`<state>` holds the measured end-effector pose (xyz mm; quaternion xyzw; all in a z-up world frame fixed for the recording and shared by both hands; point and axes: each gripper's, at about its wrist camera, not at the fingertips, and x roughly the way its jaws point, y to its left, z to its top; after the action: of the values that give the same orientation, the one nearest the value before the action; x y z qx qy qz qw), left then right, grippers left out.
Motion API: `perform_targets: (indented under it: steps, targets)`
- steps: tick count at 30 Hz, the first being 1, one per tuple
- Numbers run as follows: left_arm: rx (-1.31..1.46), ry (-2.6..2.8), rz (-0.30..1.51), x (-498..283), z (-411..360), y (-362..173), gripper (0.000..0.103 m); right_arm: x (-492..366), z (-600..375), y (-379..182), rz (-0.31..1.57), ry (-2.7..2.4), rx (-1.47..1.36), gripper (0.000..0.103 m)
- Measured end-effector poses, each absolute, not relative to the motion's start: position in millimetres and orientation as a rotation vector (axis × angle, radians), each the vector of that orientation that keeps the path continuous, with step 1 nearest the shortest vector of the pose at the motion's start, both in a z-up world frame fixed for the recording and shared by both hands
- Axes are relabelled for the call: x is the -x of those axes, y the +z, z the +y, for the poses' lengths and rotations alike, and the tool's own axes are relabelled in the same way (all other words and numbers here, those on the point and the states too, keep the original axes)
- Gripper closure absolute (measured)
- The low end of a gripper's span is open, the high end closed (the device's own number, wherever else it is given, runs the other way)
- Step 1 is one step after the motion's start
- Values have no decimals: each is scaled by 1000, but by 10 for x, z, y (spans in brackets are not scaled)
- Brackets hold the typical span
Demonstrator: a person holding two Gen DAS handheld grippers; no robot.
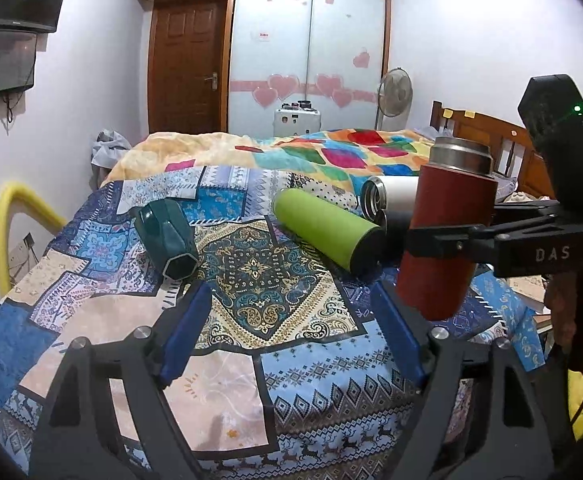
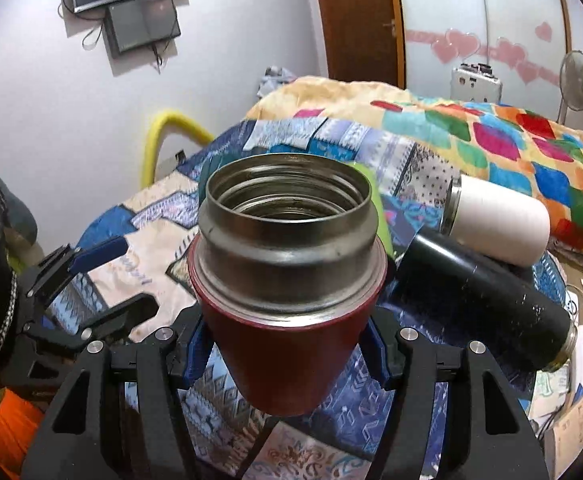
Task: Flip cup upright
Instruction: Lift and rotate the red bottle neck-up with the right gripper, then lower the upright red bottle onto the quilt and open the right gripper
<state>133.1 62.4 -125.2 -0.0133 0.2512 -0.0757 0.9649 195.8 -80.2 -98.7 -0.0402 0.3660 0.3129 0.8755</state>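
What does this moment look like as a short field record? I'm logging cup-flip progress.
held cup: red cup, mouth up, slightly tilted, above the quilt
right claw: shut on red cup
left claw: open, holding nothing
lying on side: green cup, white cup, black cup, teal cup
step left: set red cup down
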Motion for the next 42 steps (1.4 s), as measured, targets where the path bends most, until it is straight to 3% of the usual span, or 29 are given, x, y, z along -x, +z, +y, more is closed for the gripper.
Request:
perform_targets:
  steps: [5,27,36,42]
  targets:
    - [36,-147,514,-1370,652,-1266,15,-2024,-793,-1166,771,636,69,44]
    - [55,-134,496,-1341,677,-1265,11,-1721,-678,-1454,705,601,172,42]
    - [55,-137,479,-1208,615,-1155,10,-1653,-785,-1421,726,612,120,38]
    - [62,-148,429,-1005,509,-917,10,-1383,-1034,-1084,648,599,76,38]
